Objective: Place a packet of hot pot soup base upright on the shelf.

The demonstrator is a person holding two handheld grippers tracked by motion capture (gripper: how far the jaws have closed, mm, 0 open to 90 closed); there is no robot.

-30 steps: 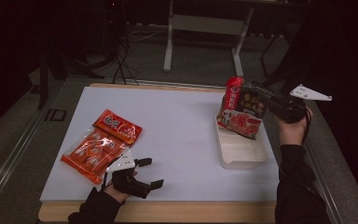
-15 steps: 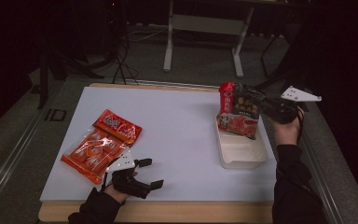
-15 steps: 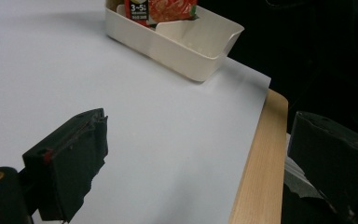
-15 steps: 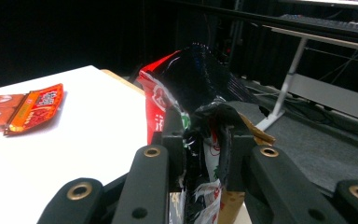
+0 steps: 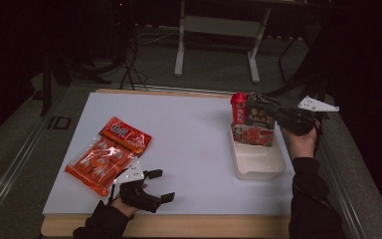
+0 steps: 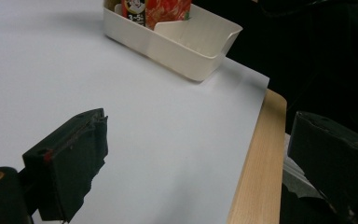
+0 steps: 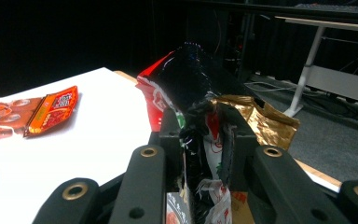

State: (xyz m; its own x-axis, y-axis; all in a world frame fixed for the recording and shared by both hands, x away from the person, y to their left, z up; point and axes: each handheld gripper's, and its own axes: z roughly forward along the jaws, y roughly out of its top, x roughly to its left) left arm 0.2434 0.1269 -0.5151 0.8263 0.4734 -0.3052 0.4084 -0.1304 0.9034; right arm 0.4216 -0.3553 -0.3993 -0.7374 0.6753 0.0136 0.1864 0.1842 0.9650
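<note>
Right tongs [image 5: 278, 115]: at the far right of the tabletop [image 5: 194, 144], held in the person's right hand [image 5: 302, 142]. In the right gripper view the tongs [image 7: 204, 140] are pinching the top edge of a dark snack packet [image 7: 200, 98], its crumpled foil pressed between the two jaws. In the high view the dark snack packet [image 5: 258, 124] hangs upright from the tongs, with its lower end inside the far part of a white tray [image 5: 258, 162]. A red packet [image 5: 238, 112] stands just beside it on the left, also at the far end of the tray. The near part of the tray is bare.

Left tongs [image 5: 158, 185]: near the front edge of the tabletop, left of centre, held in the person's left hand [image 5: 127, 201]. In the left gripper view the tongs [image 6: 200, 154] are spread wide, with only the white tabletop surface and its wooden edge [image 6: 254, 168] between the jaws. The white tray [image 6: 186, 44] lies well apart from them, farther off.

An orange snack bag [image 5: 107, 154] lies flat on the left side of the tabletop, just beyond the left tongs and not touching them. It also appears at the left in the right gripper view [image 7: 28, 114].

Beyond the tabletop, a white desk frame [image 5: 219, 30] stands on the dark floor.
</note>
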